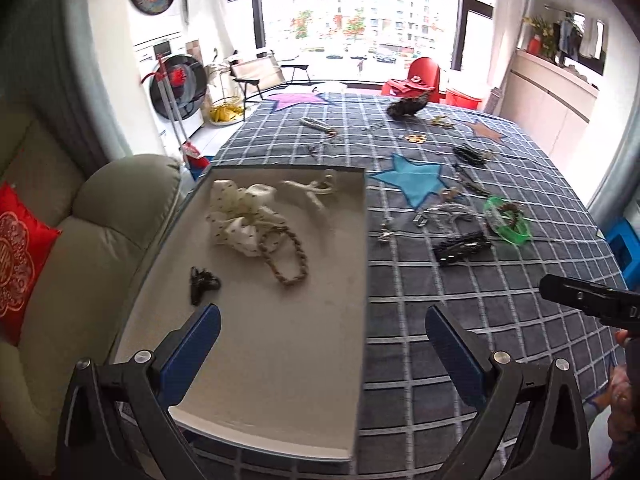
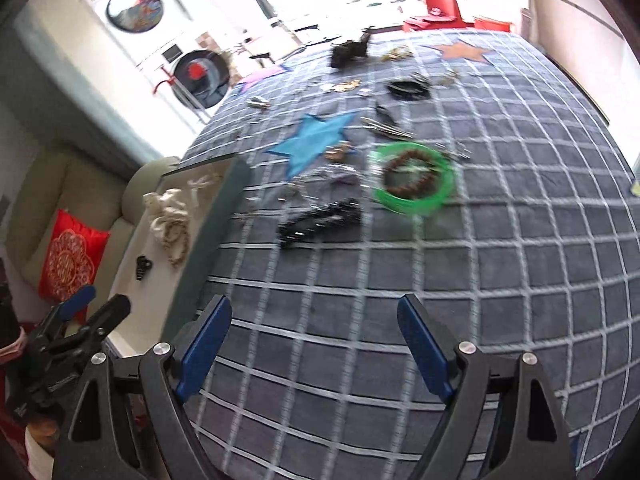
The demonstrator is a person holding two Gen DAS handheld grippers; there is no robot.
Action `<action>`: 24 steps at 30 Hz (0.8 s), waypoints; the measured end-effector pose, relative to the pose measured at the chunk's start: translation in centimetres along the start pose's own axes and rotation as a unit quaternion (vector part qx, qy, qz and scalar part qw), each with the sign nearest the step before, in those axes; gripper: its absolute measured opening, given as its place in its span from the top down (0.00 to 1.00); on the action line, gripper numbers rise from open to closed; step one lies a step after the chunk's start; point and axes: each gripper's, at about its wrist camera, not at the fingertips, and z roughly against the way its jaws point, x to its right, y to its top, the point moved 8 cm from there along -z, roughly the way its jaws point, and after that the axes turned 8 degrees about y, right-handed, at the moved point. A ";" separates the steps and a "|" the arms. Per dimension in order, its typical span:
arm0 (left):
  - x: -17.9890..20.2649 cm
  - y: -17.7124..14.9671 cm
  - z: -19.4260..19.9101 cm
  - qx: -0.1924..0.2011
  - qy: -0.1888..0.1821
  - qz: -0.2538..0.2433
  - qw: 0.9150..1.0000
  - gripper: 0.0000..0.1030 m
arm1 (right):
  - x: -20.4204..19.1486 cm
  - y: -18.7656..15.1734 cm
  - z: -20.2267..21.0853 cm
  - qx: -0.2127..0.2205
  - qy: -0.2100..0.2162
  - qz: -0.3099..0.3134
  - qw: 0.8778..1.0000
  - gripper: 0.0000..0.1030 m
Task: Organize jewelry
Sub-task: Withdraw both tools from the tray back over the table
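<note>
Only a few pieces lie in the grey tray (image 1: 362, 240), the braided bracelet (image 1: 286, 258) among them, while most jewelry, including the green bangle (image 2: 414, 182), remains scattered on the counter (image 2: 520, 280) beyond the tray, with both the left gripper (image 1: 322, 354) and right gripper (image 2: 314, 342) spread wide and empty.

The right wrist view is smeared by motion blur: the black hair clip (image 2: 320, 220) and the small metal pieces (image 2: 312, 184) beside it cannot be made out in detail. In the left wrist view, the far silver trinkets (image 1: 320, 146) are too small to identify. The tray (image 1: 280, 400) runs partly behind the left tongs (image 1: 322, 344). The right tongs (image 1: 588, 304) are cut off by the frame edge.
</note>
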 end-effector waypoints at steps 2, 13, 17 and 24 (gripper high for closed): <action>1.5 0.2 0.2 0.002 -0.006 -0.009 1.000 0.00 | 1.4 -0.1 0.7 0.005 -0.005 -0.011 1.000 0.15; 8.1 0.2 -0.4 -0.011 -0.025 -0.057 0.998 0.00 | 7.6 0.0 3.8 0.026 -0.036 -0.053 0.998 0.15; 9.3 0.2 -1.1 -0.016 -0.020 -0.066 0.998 0.00 | 9.6 0.3 4.4 0.029 -0.048 -0.066 0.996 0.15; 10.2 0.6 -2.8 -0.027 -0.022 -0.068 0.997 0.00 | 11.2 1.6 4.4 0.029 -0.063 -0.068 0.995 0.15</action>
